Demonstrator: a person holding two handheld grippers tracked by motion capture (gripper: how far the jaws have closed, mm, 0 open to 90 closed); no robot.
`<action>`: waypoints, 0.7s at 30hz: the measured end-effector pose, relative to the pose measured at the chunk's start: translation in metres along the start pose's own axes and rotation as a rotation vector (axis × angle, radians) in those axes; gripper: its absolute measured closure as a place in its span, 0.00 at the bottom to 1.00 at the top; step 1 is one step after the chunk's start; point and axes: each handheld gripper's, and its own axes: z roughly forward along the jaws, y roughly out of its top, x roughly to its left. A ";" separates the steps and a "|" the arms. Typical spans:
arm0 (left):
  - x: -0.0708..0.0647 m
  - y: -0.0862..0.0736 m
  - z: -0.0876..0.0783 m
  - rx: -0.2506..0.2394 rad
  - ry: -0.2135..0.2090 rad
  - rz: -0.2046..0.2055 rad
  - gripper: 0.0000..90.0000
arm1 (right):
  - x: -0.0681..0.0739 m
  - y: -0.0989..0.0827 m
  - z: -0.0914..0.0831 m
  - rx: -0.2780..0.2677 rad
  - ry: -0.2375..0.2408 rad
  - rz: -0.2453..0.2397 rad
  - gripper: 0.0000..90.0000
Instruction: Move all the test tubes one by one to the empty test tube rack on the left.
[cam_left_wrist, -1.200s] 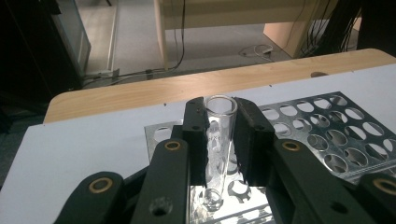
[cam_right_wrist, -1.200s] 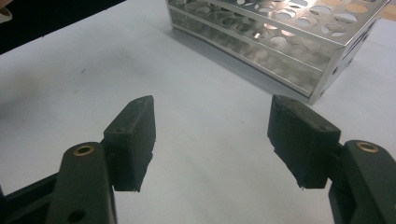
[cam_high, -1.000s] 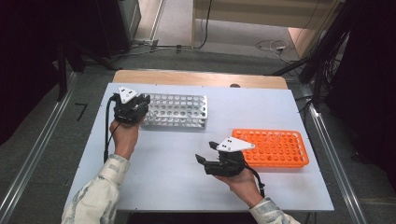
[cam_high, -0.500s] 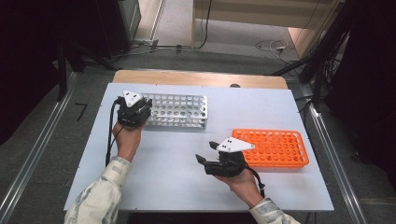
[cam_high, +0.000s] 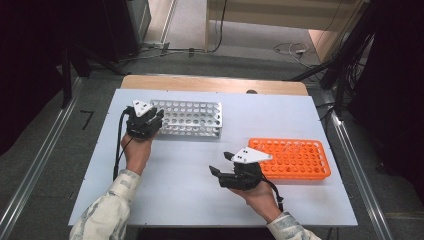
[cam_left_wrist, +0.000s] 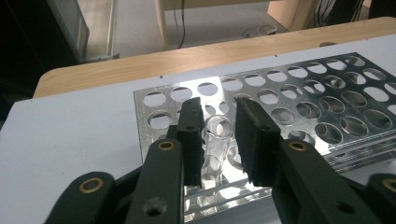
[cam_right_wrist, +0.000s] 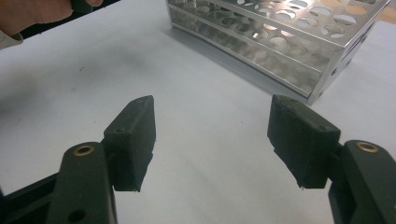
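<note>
Silver rack, orange rack, black grippers on a pale table.
Shiny silver metal rack (cam_high: 189, 118) patterned with round holes at 11 o'clock; bright orange rack (cam_high: 295, 158) at 3 o'clock. Clear glass tube (cam_left_wrist: 218, 135). Black left gripper (cam_left_wrist: 215, 126), black right gripper (cam_right_wrist: 212, 135). Whitish-blue table (cam_high: 190, 175).

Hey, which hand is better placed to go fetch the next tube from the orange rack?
Right, probably. The right gripper hangs open and empty beside the orange rack. The left gripper is across the table at the metal rack, its jaws just opening around a clear tube standing in a hole there.
</note>
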 end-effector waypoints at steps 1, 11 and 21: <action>0.000 0.000 0.000 -0.002 -0.003 -0.002 0.79 | 0.000 0.000 0.000 0.001 -0.001 -0.001 0.34; -0.008 0.003 -0.013 -0.034 -0.002 -0.022 0.47 | -0.002 -0.001 -0.003 -0.001 -0.005 0.002 0.34; -0.032 -0.009 -0.030 -0.046 -0.138 -0.075 0.27 | -0.009 -0.007 -0.022 -0.008 -0.021 0.011 0.34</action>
